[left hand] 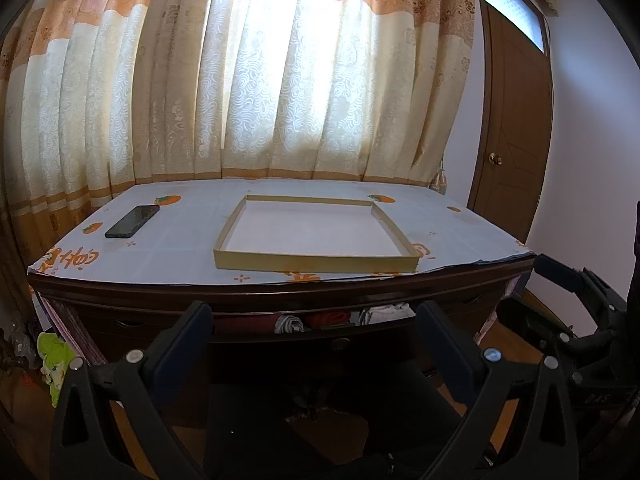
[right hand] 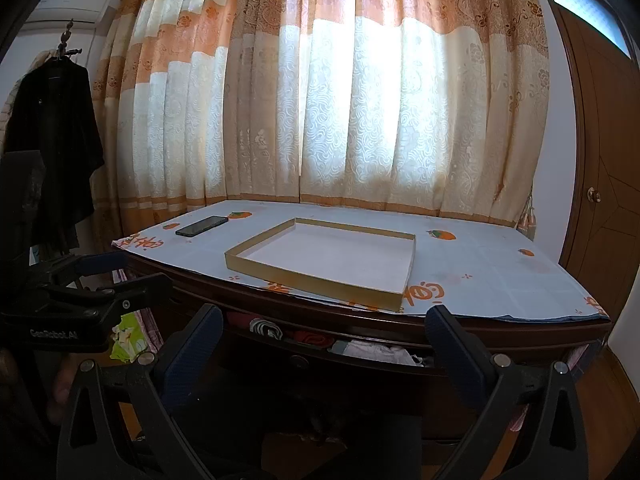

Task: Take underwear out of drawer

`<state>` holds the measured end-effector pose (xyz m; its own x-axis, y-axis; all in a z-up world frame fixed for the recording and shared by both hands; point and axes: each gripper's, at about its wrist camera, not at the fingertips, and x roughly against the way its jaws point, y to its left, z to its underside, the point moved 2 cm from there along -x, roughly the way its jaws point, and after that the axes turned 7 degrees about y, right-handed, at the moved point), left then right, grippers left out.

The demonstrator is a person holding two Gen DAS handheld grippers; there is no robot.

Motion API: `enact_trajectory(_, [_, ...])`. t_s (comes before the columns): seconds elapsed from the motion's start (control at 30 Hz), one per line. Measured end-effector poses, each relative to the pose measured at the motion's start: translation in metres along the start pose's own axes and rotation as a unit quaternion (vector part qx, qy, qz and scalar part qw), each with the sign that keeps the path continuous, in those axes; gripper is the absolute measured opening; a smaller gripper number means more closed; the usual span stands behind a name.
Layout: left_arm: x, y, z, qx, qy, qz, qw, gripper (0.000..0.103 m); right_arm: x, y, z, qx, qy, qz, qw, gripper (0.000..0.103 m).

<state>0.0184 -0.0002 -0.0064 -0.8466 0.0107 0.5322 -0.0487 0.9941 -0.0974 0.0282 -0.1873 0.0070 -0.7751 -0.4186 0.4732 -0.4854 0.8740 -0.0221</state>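
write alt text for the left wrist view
The left gripper, fingers wide open and empty, faces a dark wooden desk whose drawer is slightly open, with clothing inside. On top sit a shallow tray and a phone.

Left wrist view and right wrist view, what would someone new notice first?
Probably the sunlit orange and cream curtain filling the wall behind the table. Next, the shallow empty box lid at the middle of the tabletop, with a dark phone to its left. Below the table edge, the drawer stands slightly open with bunched clothes inside, framed by the left gripper, its jaws wide.
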Motion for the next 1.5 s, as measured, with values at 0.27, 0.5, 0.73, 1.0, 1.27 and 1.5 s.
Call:
enact_trajectory(0.27, [0.0002,0.0004,0.0002,-0.001,-0.003,-0.002,1.0,0.103,-0.0007,-0.0013,0.0016,-0.002,0.0,0.002,1.0,0.102])
enact_trajectory(0.5, [0.0003,0.001,0.0004,-0.002,-0.004,-0.002,1.0,0.103,-0.0007,-0.0026,0.0007,-0.003,0.0,0.001,1.0,0.102])
enact_trajectory(0.73, [-0.0001,0.0017,0.0,-0.003,-0.006,-0.003,1.0,0.103,0.0002,-0.0025,0.0005,-0.002,0.002,0.0,1.0,0.102])
enact_trajectory(1.0, [0.0,0.0018,0.0006,-0.004,-0.008,-0.004,1.0,0.103,0.0004,-0.0024,0.0005,-0.003,0.002,0.0,1.0,0.102])
enact_trajectory(1.27, [-0.0002,0.0011,0.0012,-0.004,-0.008,-0.005,1.0,0.103,0.0004,-0.0025,0.0004,-0.003,0.002,0.0,1.0,0.102])
enact_trajectory(1.5, [-0.0004,0.0014,0.0013,-0.004,-0.008,-0.005,1.0,0.103,0.0005,-0.0027,0.0002,-0.003,0.002,0.0,1.0,0.102])
